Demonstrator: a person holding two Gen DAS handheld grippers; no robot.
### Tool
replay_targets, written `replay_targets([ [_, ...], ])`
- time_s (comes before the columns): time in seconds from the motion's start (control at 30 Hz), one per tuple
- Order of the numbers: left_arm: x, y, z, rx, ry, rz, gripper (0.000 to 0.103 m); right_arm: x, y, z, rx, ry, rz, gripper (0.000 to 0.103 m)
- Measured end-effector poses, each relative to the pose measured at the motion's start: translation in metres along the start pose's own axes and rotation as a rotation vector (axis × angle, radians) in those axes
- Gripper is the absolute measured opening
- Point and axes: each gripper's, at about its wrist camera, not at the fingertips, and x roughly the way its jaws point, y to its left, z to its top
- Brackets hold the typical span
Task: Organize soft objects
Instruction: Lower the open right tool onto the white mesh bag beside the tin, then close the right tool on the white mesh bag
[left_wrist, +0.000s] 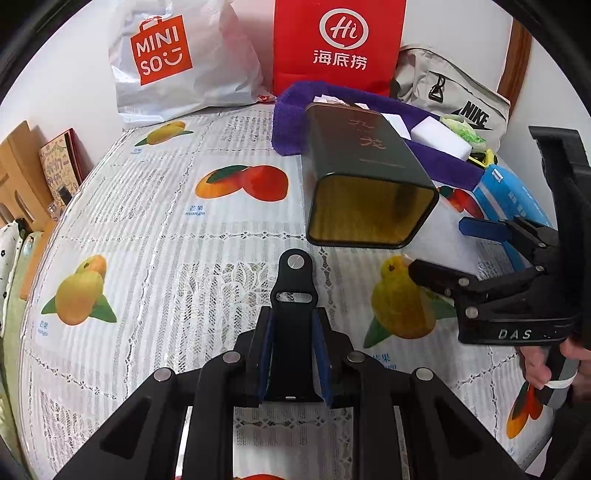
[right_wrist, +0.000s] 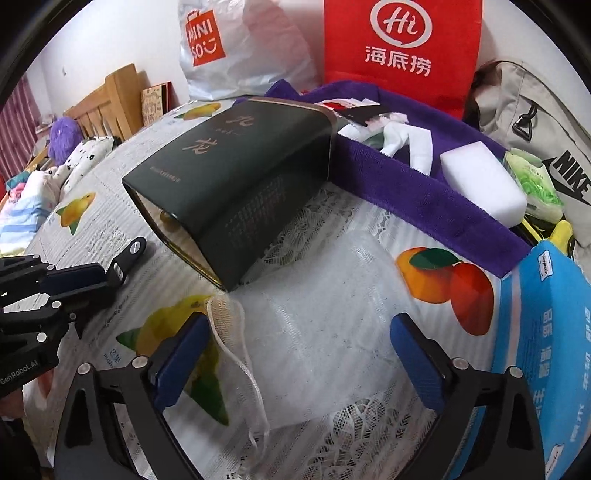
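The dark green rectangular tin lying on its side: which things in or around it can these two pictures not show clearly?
- Dark green rectangular tin: left wrist view sees only part of the gold inside; right wrist view hides its mouth.
- Purple towel: items beyond it are partly hidden by the tin and a white foam block.
- Blue paper pack: cut off by the right wrist view's edge.
- Translucent white mesh pouch: contents too faint to tell.

A white plastic bag at upper left is showing "MINISO"; the red bag is showing "Hi" and "海底捞"; the grey bag is reading "NIKE". The tablecloth is captioning fruit "mango". The right gripper is bearing "DAS"; the left gripper is reading "GenRobot.AI".
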Motion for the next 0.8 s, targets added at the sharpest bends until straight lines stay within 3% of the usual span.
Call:
replay_targets([
  [0.07,0.000,0.000,-0.001,-0.001,-0.005,0.000,0.021,-0.004,-0.002,-0.001,0.004,-0.014,-0.001,0.077],
  [0.2,-0.001,-0.005,-0.003,0.020,-0.018,0.026,0.021,-0.015,-0.006,-0.008,0.025,-0.028,0.001,0.030],
  [0.27,-0.001,-0.004,-0.004,0.005,-0.023,0.022,0.021,-0.020,-0.010,-0.014,0.049,-0.029,0.008,0.017],
  [0.37,-0.003,-0.003,-0.005,-0.012,-0.026,0.010,0.021,-0.029,-0.012,-0.024,0.085,-0.018,0.045,0.011],
  [0.8,-0.015,-0.028,-0.023,-0.007,-0.028,-0.096,0.020,-0.090,-0.005,-0.102,0.123,0.016,0.108,0.010],
])
